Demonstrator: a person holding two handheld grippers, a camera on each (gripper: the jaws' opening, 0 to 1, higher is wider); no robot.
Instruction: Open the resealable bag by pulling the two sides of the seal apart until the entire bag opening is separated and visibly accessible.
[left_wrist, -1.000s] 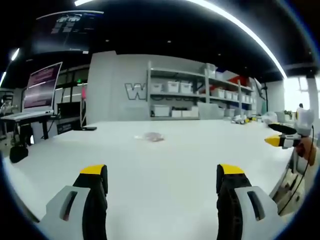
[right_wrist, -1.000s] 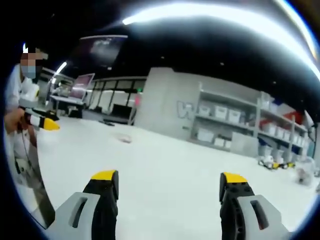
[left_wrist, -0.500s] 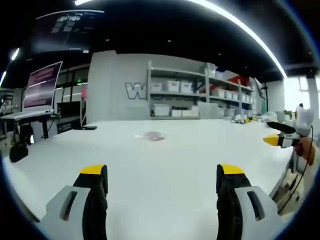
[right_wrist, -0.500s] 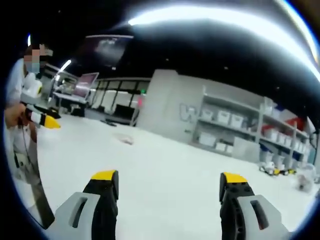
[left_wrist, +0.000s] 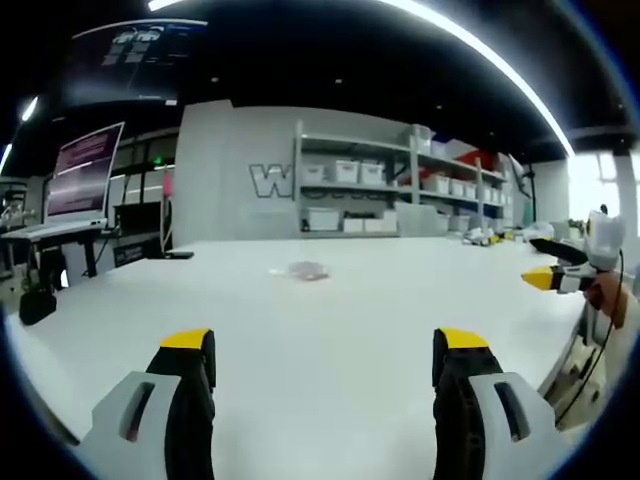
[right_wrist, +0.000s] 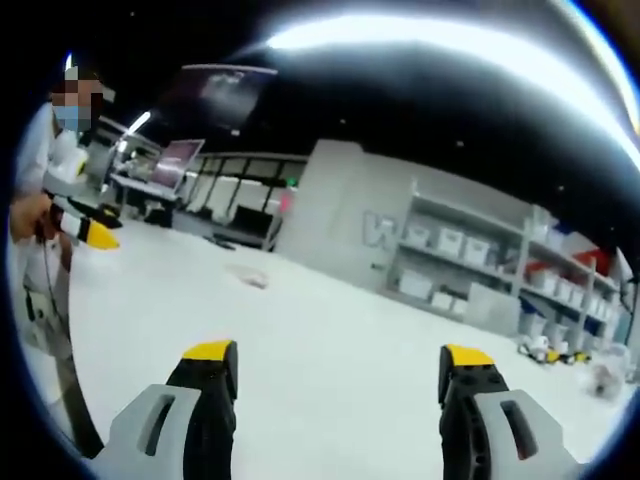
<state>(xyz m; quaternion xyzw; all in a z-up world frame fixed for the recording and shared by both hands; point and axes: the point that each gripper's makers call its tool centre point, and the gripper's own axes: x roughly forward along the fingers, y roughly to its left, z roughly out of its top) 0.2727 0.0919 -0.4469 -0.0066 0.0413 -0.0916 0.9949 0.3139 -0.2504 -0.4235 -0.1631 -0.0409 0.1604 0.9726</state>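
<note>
Table: wide, white, spreading from the near edge far into the room.
Far wall: grey, marked with a large white "W".
Shelving: pale metal rack against the far wall, right of the letter, loaded with white bins.
Monitor: lit screen on a stand, far left.
Ceiling: dark, crossed by a long bright light strip.
Window: bright daylight, far right.

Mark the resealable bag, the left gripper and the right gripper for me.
resealable bag (left_wrist: 306, 271): left gripper view, middle of the crumpled bag lying on the white table.
left gripper (left_wrist: 325, 365): left gripper view, midway between its yellow-tipped jaws.
right gripper (right_wrist: 339, 378): right gripper view, midway between its jaws.
</note>
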